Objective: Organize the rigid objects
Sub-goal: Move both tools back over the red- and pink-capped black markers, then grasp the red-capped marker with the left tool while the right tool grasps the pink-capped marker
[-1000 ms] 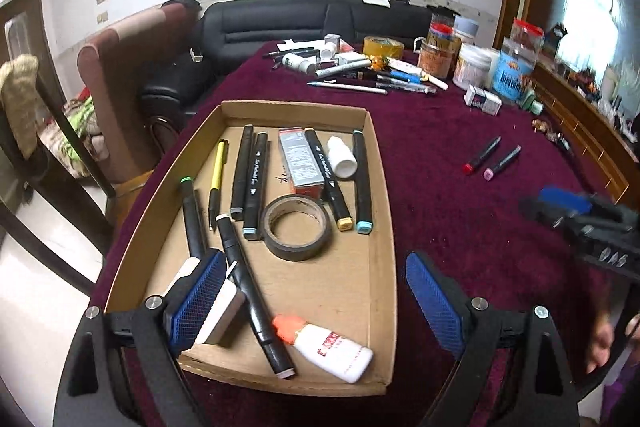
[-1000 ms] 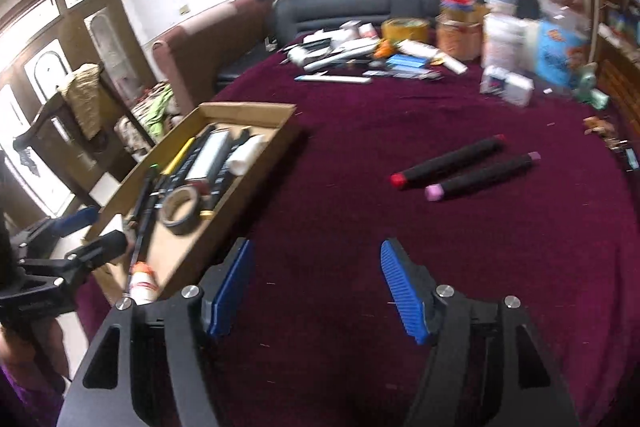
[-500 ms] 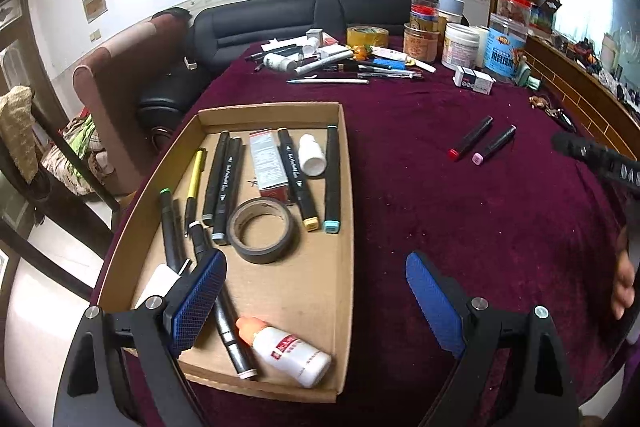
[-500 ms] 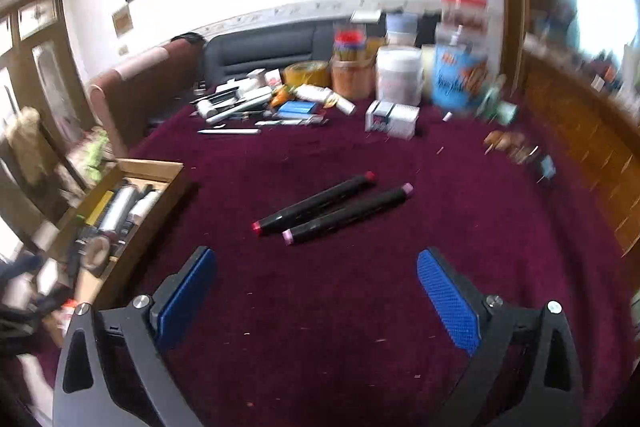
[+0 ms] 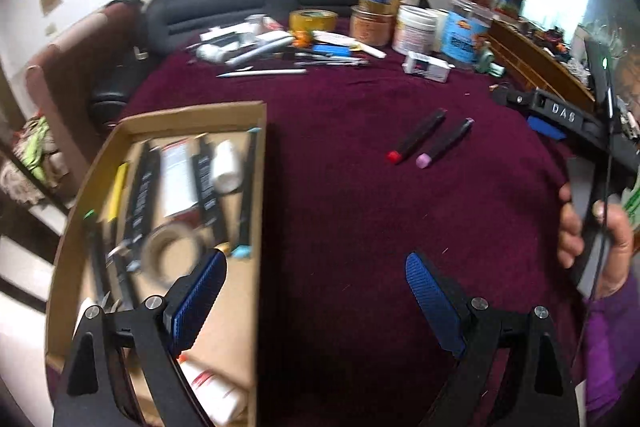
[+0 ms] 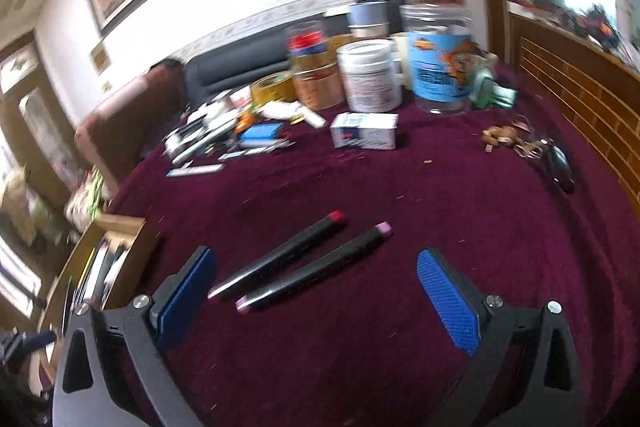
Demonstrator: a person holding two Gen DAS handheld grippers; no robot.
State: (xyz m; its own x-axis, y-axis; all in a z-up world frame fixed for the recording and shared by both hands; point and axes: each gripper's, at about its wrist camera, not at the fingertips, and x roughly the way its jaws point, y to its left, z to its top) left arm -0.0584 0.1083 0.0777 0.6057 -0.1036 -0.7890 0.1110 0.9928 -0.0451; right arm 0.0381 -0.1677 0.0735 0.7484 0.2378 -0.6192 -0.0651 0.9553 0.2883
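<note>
1. The right gripper (image 6: 316, 301) has swung away from the cardboard tray (image 5: 260, 187) toward the open cloth, and its jaws, narrower a second ago, now stand wide apart and empty; judged, a new pickup is beginning.
2. It points down at the red-capped marker (image 6: 280, 255) and pink-capped marker (image 6: 316, 269), side by side on the tablecloth (image 6: 440, 211), just ahead of its pads.
3. The left gripper (image 5: 316, 301) has drifted off the tray's right edge; jaws apart, nothing between.

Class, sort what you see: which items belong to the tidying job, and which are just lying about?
Job:
red-capped marker
pink-capped marker
cardboard tray
right gripper, open

Lying about:
yellow tape roll
jars
small white box
</note>
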